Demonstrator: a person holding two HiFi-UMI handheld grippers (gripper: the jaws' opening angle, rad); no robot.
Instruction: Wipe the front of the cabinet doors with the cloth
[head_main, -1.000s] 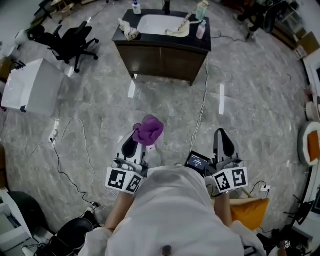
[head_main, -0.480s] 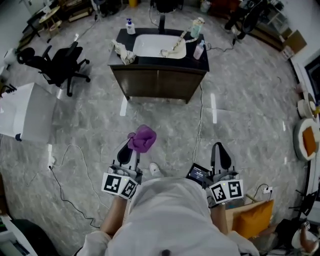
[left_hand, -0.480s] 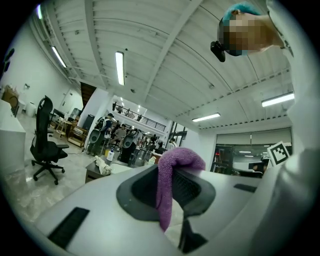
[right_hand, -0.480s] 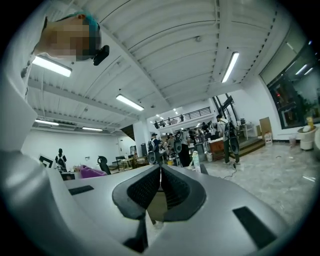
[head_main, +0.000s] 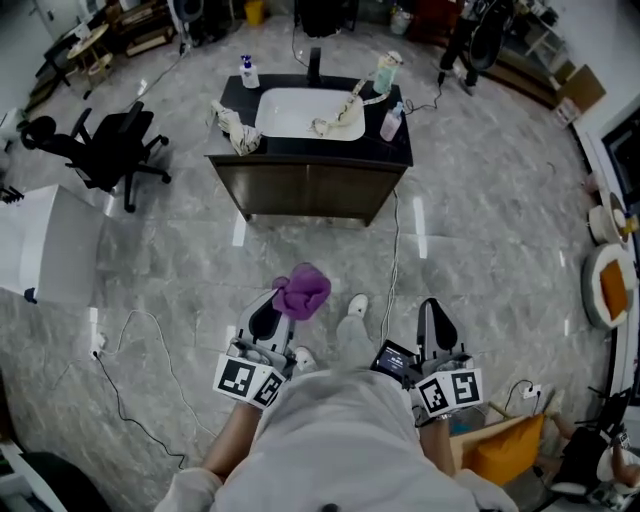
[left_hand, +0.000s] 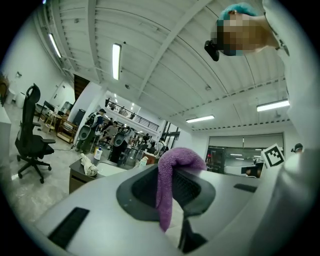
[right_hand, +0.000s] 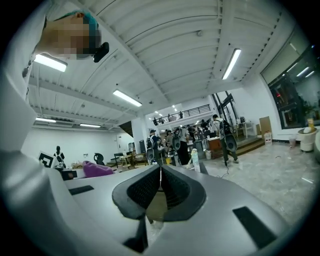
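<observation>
A dark wooden sink cabinet stands ahead across the floor, its two front doors facing me. My left gripper is shut on a purple cloth, which bunches over the jaw tips and hangs between them in the left gripper view. My right gripper is shut with nothing between its jaws. Both grippers are held low in front of my body, well short of the cabinet. The purple cloth also shows at the left of the right gripper view.
The black countertop holds a white basin, bottles, a soap dispenser and a crumpled rag. A black office chair and a white box stand left. Cables run across the marble floor. An orange cushion lies at the right.
I have walked nearer the cabinet over the last second; it now sits lower in the head view. Both grippers keep their pose, the cloth still in the left one.
</observation>
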